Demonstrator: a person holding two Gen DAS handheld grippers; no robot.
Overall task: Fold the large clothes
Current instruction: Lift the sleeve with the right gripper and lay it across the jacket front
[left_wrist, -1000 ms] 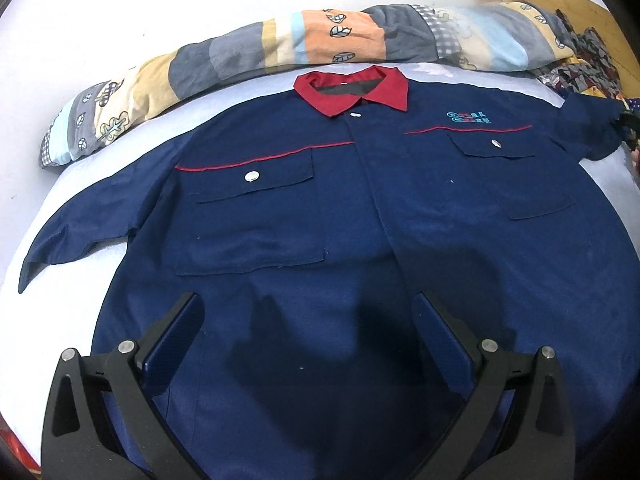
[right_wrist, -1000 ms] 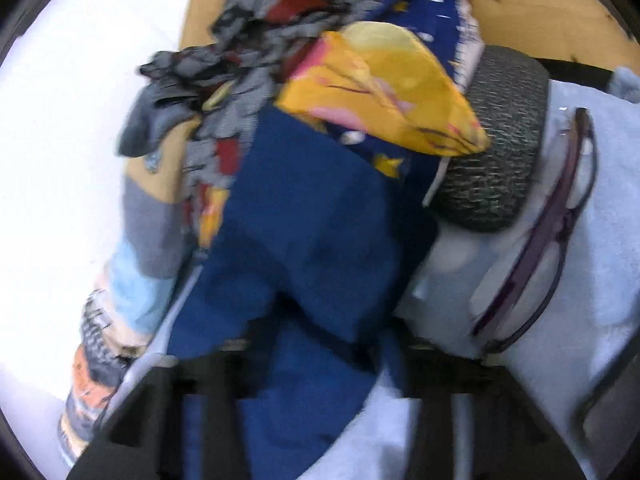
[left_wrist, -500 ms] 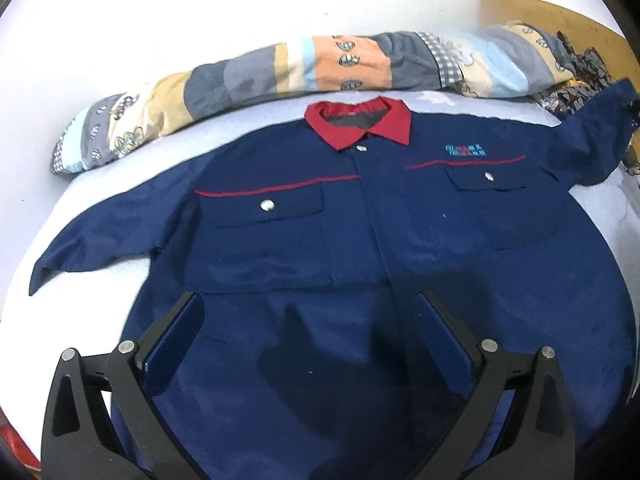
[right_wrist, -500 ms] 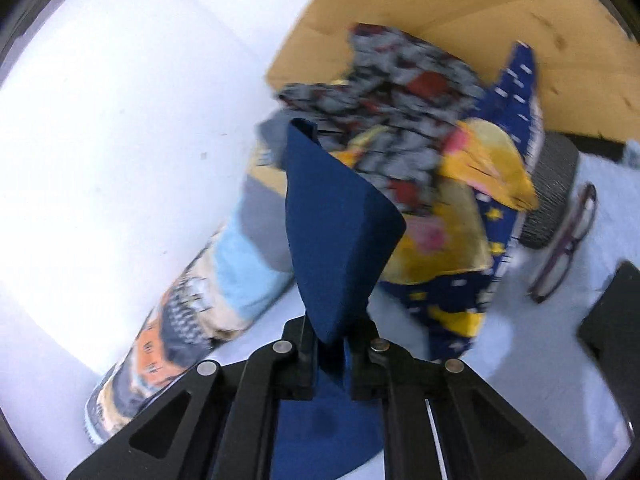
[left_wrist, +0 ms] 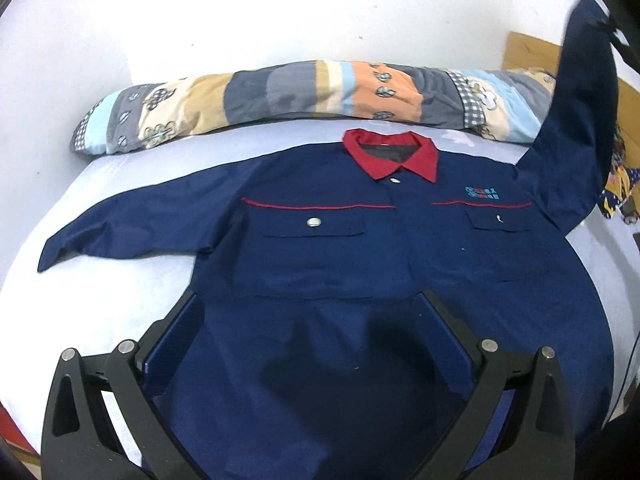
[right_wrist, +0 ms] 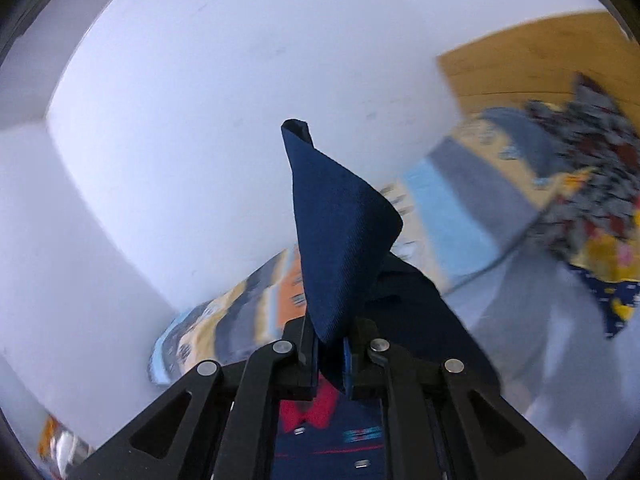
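Observation:
A large navy work jacket [left_wrist: 340,264] with a red collar [left_wrist: 394,156] lies face up on the bed, its left sleeve [left_wrist: 132,224] flat. My left gripper [left_wrist: 312,336] is open and hovers over the jacket's lower front. My right gripper [right_wrist: 330,354] is shut on the cuff of the right sleeve [right_wrist: 340,240]. It holds the sleeve [left_wrist: 580,120] raised high above the bed at the right. The collar [right_wrist: 308,408] shows below the right gripper.
A patchwork quilt roll [left_wrist: 304,100] lies along the white wall behind the jacket. A pile of patterned clothes [right_wrist: 592,200] sits at the right by a wooden headboard [right_wrist: 520,68]. The light blue sheet [left_wrist: 100,312] shows at the left.
My right gripper has lifted the right sleeve from near the clothes pile to high above the bed. My left gripper has pulled back a little from the jacket.

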